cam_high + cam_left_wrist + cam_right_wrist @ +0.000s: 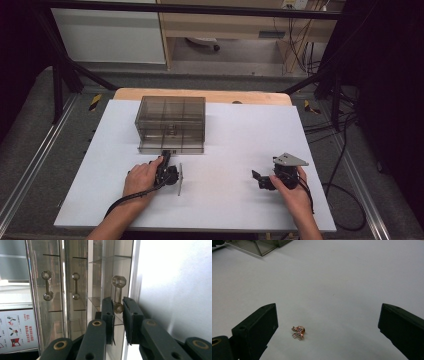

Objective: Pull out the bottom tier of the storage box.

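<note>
A smoky clear drawer box stands at the back left of the white sheet. My left gripper reaches to its front bottom edge, rolled on its side. In the left gripper view the box front shows dumbbell-shaped drawer handles, and my left gripper is shut on the lower knob of the nearest handle. My right gripper rests near the front right, jaws wide open. In the right gripper view a small sparkling brooch lies on the sheet between the jaws of my right gripper, closer to the left one, untouched.
The wooden table edge shows behind the sheet. Black cables trail over the floor to the right, and dark frame legs stand at both back corners. A corner of the box shows far off in the right gripper view.
</note>
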{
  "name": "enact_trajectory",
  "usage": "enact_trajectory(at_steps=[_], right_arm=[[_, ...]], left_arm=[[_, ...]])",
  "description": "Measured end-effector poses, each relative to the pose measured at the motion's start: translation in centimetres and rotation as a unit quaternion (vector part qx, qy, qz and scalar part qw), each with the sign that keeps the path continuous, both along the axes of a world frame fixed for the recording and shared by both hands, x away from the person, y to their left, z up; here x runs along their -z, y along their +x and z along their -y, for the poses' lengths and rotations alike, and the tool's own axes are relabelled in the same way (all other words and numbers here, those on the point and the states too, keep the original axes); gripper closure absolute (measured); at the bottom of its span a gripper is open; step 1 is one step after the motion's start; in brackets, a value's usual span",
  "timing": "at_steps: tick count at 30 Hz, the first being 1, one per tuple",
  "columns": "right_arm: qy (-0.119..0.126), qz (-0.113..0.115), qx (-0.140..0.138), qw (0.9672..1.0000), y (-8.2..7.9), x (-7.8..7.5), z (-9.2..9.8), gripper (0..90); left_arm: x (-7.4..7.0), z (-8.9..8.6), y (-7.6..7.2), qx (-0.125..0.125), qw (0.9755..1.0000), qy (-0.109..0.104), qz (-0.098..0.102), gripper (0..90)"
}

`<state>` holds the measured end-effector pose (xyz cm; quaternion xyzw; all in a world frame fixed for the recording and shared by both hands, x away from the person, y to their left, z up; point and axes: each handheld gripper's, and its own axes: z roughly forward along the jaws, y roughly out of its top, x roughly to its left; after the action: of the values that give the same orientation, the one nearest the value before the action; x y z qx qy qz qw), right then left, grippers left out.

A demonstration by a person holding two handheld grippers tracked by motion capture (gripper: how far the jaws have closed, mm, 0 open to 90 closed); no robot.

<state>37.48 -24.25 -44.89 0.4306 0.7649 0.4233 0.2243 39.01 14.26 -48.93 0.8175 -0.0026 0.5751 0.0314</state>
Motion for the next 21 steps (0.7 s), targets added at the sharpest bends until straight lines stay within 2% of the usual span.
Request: enact_trajectory(at_steps=[8,13,16,21], right_arm=[[-0.001,0.002,-0.002,1.0,0.0,0.0,0.0,3.0],[0.001,-0.001,-0.001,1.0,0.0,0.0,0.0,2.9],[0.0,-0.001,-0.002,1.0,0.0,0.0,0.0,2.8],[0.001,-0.002,-0.003,1.0,0.0,0.0,0.0,2.8]], left_arm=[[-0.1,-0.2,-0.3,0.0,1.0,-0.004,-0.007,79.4],[-0.4,-0.4,-0.3,-0.005,0.9993,-0.027,-0.026,76.7],[-0.8,-0.3,-0.5,0.0,0.9987,-0.041,-0.031,72.5],[-1.7,-0.2,-0.8,0.007,0.9962,-0.07,-0.052,67.8]])
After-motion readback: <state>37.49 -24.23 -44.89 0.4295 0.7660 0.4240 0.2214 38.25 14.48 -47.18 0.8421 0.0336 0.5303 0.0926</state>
